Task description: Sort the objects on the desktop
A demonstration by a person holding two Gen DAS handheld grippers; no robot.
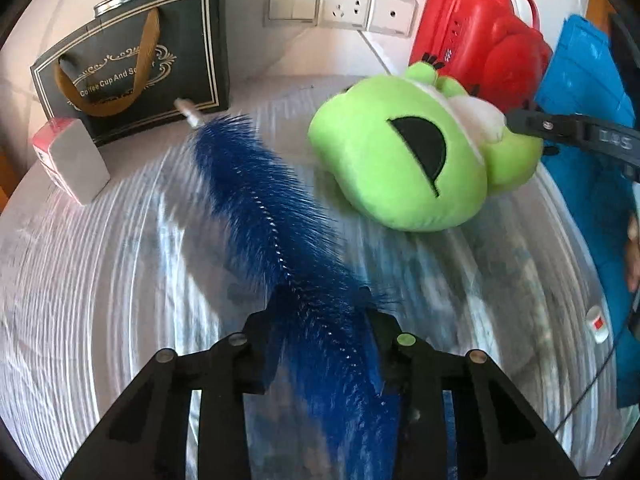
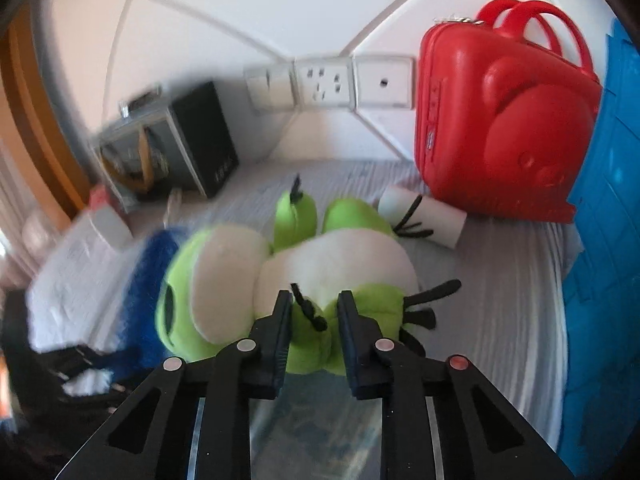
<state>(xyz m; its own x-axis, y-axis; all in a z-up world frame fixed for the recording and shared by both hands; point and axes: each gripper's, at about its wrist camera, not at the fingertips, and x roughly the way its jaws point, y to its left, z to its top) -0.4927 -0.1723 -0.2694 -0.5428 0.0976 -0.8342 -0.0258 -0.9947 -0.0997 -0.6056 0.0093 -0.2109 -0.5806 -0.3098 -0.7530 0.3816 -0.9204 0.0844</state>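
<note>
A long blue bristle brush [image 1: 276, 216] with a metal tip runs from between my left gripper's [image 1: 320, 316] fingers toward the black gift bag; the left gripper is shut on it above the white cloth. A green plush frog [image 1: 404, 164] lies on the cloth to the right. In the right wrist view my right gripper [image 2: 312, 312] is shut on a green limb of the plush frog [image 2: 280, 280], fingers on either side of it. The right gripper's finger also shows in the left wrist view [image 1: 560, 128] at the frog's white belly. The blue brush shows blurred at left in the right wrist view [image 2: 148, 280].
A black gift bag [image 1: 136, 64] stands at the back left with a small pink-and-grey box [image 1: 72, 156] before it. A red plastic case [image 1: 480, 40] and a blue panel [image 1: 588, 120] stand at the right. Wall sockets [image 1: 340, 8] are behind. A white roll [image 2: 424, 216] lies by the red case [image 2: 500, 120].
</note>
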